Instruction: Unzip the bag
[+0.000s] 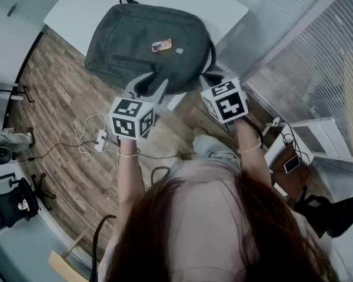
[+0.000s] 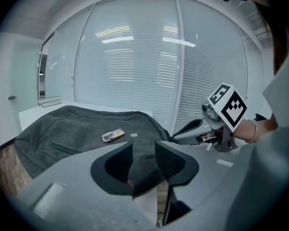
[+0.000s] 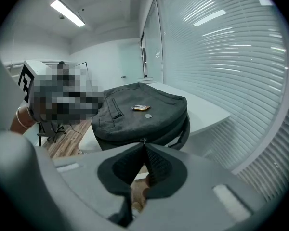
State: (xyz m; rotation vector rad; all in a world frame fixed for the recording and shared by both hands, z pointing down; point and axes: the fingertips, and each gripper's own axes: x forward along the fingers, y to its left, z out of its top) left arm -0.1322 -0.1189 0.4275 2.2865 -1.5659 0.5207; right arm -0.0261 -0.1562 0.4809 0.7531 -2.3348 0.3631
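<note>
Head view showed you leaning over a dark grey fabric backpack that lay flat on a white worktop, with a wood-plank floor beneath. A small orange-and-white card rested on the backpack's upper face. Your left tool hung at the backpack's near edge with its jaws spread. Your right tool sat at the near right corner, its tips against the backpack's side.

Left gripper view looked along the left tool. Its two dark pads stood well apart and pressed on nothing, and only the backpack showed through the gap, farther off. The card lay on the grey fabric ahead. To the right, your right tool reached in to the backpack's corner. Pale slatted window blinds filled the background.

Right gripper view showed the right tool with its jaws pressed together, tip to tip, right at the backpack's near side wall. They pinched what looked like a small pale zip tab, though it was too small to be sure. A black strap curved down the backpack's right end. The worktop ran on past it towards the blinds.
</note>
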